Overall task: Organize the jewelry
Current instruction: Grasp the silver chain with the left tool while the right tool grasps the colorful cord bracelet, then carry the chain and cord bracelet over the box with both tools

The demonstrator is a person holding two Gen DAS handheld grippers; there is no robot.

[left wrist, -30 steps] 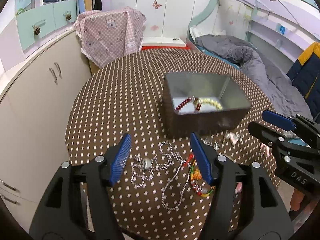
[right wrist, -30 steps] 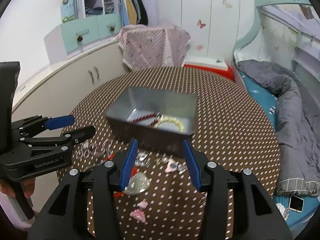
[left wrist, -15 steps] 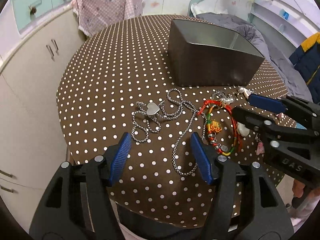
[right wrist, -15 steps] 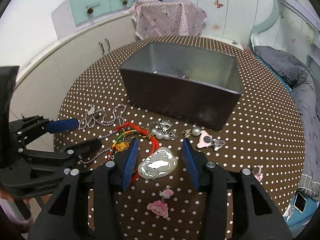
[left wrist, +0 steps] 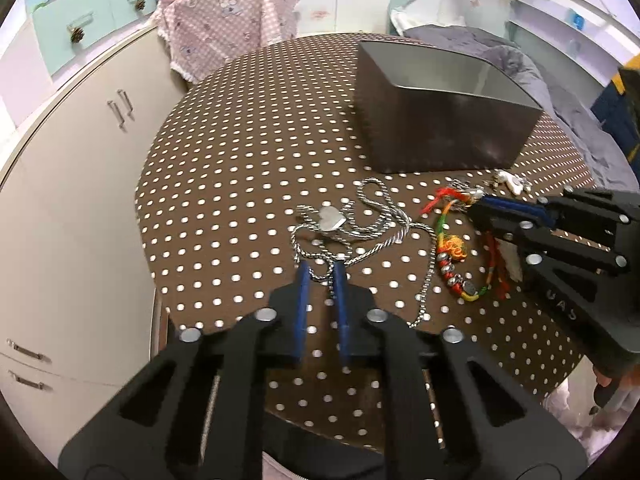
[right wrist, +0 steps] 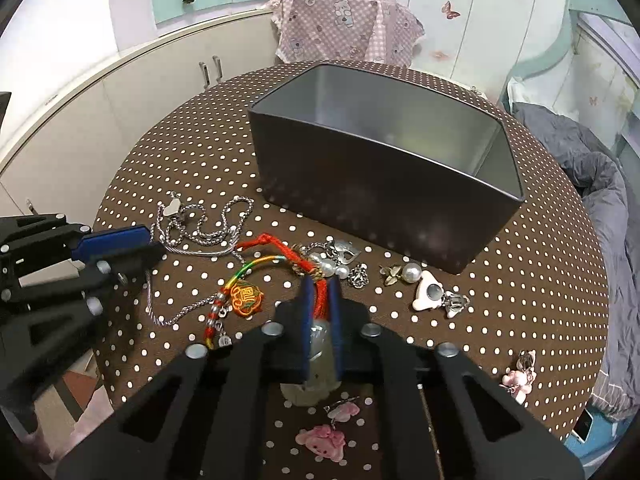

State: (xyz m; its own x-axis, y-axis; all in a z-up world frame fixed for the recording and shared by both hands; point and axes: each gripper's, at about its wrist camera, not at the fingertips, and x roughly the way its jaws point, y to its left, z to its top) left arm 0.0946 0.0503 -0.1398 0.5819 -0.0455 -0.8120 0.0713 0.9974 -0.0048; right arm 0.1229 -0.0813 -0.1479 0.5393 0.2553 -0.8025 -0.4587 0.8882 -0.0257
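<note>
While both claws sit low over the polka-dot table (left wrist: 224, 184), the pickup step is plainly in hand. The left claw (left wrist: 320, 276) has its blue fingers drawn close together around a loop of the silver chain necklace (left wrist: 360, 232), whose heart pendant (left wrist: 331, 218) lies just beyond the tips at 12 o'clock. The fingers look pressed onto the chain, though whether the link is truly caught or only straddled is hard to tell from this angle.

Over on the other side, the right claw (right wrist: 321, 286) is pinching the red cord (right wrist: 320, 300) of the pale jade pendant (right wrist: 316, 364), the stone tucked back between the fingers toward the palm. The rainbow beaded bracelet (right wrist: 240, 296) lies just beside it at 9 o'clock, with pearl earrings (right wrist: 330, 266) at 12 o'clock and a white clip (right wrist: 430, 292) at 2 o'clock, all on the cloth.

The dark metal box (right wrist: 384, 192) stands beyond the pile at 12 to 1 o'clock, open on top; its floor is hidden from both views.

Next move, by the look of it: lift both pieces clear without dragging tangled neighbours, since the red cord runs close to the bracelet, then carry them over the box's near wall and let go inside. The long chain will trail, so it wants a high lift.
</note>
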